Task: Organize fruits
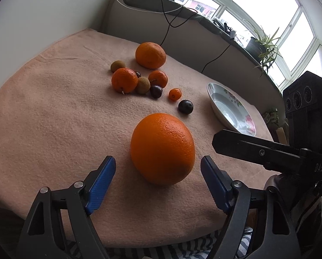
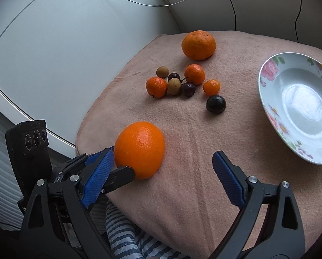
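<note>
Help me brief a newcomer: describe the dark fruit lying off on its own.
On the pink cloth, look between the flowered plate and the small-fruit cluster. The lone dark fruit lies there, touching nothing, bigger than the cluster's two dark ones.

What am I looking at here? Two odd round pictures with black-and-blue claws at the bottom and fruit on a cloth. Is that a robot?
No robot: a person holds a pair of tongs in each hand, each carrying a wide-angle camera that looks along its fingers. One picture is from the left tongs, the other from the right tongs. On the pink cloth lie a big orange, a pile of small fruits and an empty flowered plate. The left tongs stand open on either side of the big orange without pinching it. The right tongs are open, with nothing between them. Nothing is held yet.
</note>
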### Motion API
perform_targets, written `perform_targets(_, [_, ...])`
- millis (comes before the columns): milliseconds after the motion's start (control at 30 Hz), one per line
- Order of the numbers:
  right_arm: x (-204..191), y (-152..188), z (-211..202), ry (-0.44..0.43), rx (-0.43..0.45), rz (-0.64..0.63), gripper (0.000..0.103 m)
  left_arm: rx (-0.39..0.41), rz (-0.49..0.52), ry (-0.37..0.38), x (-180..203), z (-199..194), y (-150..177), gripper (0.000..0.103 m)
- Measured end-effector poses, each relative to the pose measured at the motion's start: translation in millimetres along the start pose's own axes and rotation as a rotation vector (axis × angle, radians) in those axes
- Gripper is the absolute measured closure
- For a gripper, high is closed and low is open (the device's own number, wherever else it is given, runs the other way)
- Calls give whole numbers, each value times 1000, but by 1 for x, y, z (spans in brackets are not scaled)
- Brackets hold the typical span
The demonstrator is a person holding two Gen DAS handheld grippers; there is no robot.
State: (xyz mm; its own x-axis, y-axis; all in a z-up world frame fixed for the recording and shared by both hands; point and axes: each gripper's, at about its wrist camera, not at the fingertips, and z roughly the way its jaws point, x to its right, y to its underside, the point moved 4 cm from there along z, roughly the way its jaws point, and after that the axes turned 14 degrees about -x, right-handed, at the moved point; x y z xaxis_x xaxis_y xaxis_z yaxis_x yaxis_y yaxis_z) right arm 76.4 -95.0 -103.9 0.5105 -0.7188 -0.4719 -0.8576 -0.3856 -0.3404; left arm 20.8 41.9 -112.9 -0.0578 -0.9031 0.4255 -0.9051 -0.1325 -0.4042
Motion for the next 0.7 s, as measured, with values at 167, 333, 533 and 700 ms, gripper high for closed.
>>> perform_targets(167, [-5, -6, 11, -17, -31, -7, 15, -11, 6, 14, 1, 4, 2, 28])
perform_targets(333, [-11, -7, 25, -29, -76, -25, 27, -16, 4, 21, 0, 6, 1, 29])
perform_targets(533, [-18, -8, 28, -47, -91, -42, 31, -26, 7, 34, 1, 9, 1, 35])
perform_targets(700, [-22, -10, 31, -58, -101, -54, 34, -31, 3, 36, 0, 12, 1, 36])
